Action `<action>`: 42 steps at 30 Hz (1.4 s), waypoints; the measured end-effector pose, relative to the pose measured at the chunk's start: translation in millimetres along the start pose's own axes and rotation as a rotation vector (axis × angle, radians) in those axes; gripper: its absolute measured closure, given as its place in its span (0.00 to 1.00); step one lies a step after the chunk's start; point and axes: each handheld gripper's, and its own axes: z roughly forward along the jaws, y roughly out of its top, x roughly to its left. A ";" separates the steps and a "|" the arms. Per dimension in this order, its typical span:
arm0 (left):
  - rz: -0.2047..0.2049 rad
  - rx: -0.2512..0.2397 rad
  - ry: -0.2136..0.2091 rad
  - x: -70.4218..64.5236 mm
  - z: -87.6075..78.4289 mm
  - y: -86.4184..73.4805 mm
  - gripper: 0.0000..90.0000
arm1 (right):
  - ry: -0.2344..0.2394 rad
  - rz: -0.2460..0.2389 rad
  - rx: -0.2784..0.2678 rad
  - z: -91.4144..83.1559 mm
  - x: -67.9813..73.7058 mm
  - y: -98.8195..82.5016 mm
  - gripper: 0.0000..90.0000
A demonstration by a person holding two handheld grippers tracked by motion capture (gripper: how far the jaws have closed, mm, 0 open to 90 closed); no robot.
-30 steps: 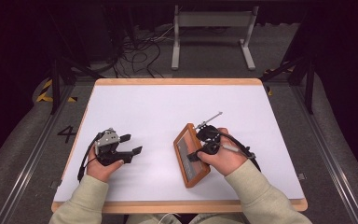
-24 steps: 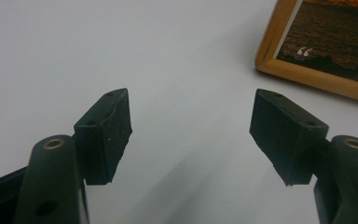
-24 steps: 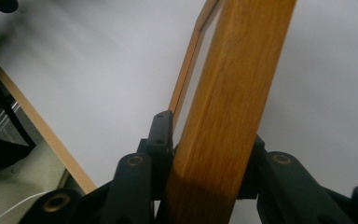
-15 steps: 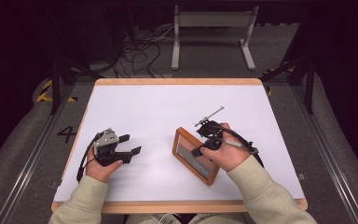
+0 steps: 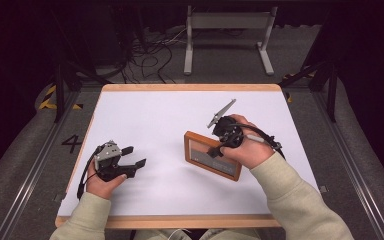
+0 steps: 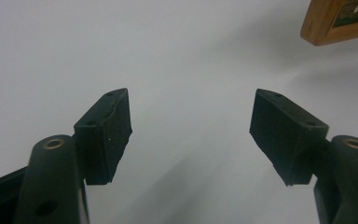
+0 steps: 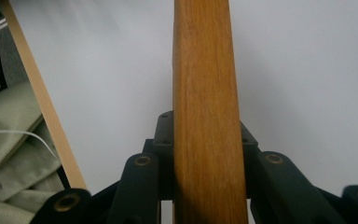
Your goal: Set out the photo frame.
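The right tongs [image 5: 219,150] are clenched on the near edge of a wooden picture frame [image 5: 207,152], their jaws having just been closing on its rim [image 7: 207,116], and they hold it tilted over the white counter [image 5: 150,115], right of centre. The left tongs [image 5: 134,157] rest released with nothing between their pads [image 6: 107,133], low over the counter's near left part, well apart from the frame.

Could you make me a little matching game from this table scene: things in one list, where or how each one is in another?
Things:
1. left gripper
2. right gripper
3. wooden picture frame
4. white table

States:
A. edged with a light wood rim
B. fingers open, nothing between them
C. fingers closed on a wooden edge
D. held at its right side

Pairs: 1-B, 2-C, 3-D, 4-A
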 end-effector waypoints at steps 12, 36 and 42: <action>-0.012 0.001 0.020 1.0 -7.7 -6.1 0.33 | 0.073 -0.285 -0.025 -0.6 -18.3 19.1 0.80; -0.005 0.002 0.002 1.1 -2.0 -3.7 0.33 | 0.206 -0.385 -0.092 52.2 -65.2 11.7 0.80; -0.003 0.003 0.002 0.1 -1.2 -3.1 0.33 | 0.201 -0.422 -0.099 53.5 -69.7 11.1 0.80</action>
